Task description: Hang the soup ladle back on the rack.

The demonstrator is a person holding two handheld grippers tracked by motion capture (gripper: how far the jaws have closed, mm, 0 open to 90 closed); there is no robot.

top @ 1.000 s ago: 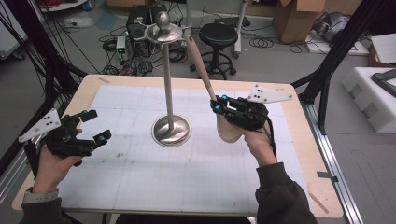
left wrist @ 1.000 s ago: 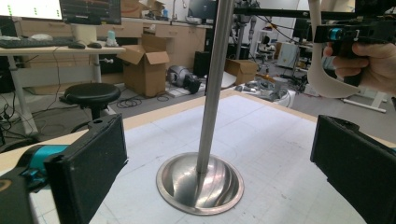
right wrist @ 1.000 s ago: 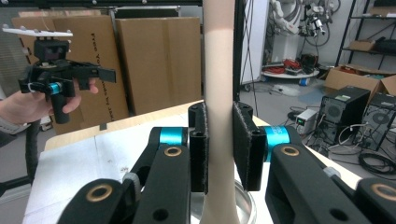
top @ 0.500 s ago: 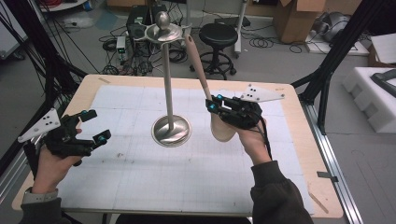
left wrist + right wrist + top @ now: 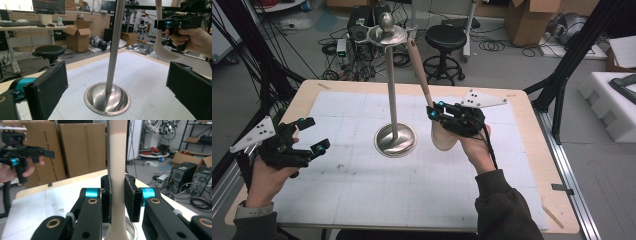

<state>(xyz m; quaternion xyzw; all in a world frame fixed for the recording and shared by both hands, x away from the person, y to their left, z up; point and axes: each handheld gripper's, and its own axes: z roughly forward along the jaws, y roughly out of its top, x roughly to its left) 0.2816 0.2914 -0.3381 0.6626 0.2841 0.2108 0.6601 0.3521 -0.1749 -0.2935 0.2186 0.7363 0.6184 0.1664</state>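
**Right gripper clamping a beige spoon beside the metal stand**

Near the middle of the worktop (image 5: 362, 200), the metal stand (image 5: 392, 90) is standing upright on its round dished base, with a thin polished pole rising to a small plate and a ball at the top. Just to the right of that base, toward the worktop's right edge, the right gripper (image 5: 438, 114) is gripping the beige spoon (image 5: 421, 70) by its handle. In the right gripper view, the 2 black pads are pressing on both sides of the handle (image 5: 117, 182), so the jaws are standing only narrowly apart, closed on the spoon. The spoon is pointing bowl-down: its bowl (image 5: 444, 138) is sitting low, close over the paper sheet, though whether it is touching the sheet cannot be told. Its handle is tilting up and away toward the stand's top plate, with its tip ending just beside the plate's rim.

At the worktop's left edge, well apart from the stand, the left gripper (image 5: 314, 134) is hanging in the person's left hand (image 5: 267, 175). Its jaws are standing wide open with nothing between them; in the left gripper view, the stand's pole (image 5: 113, 47) and base are showing in the gap, farther off.
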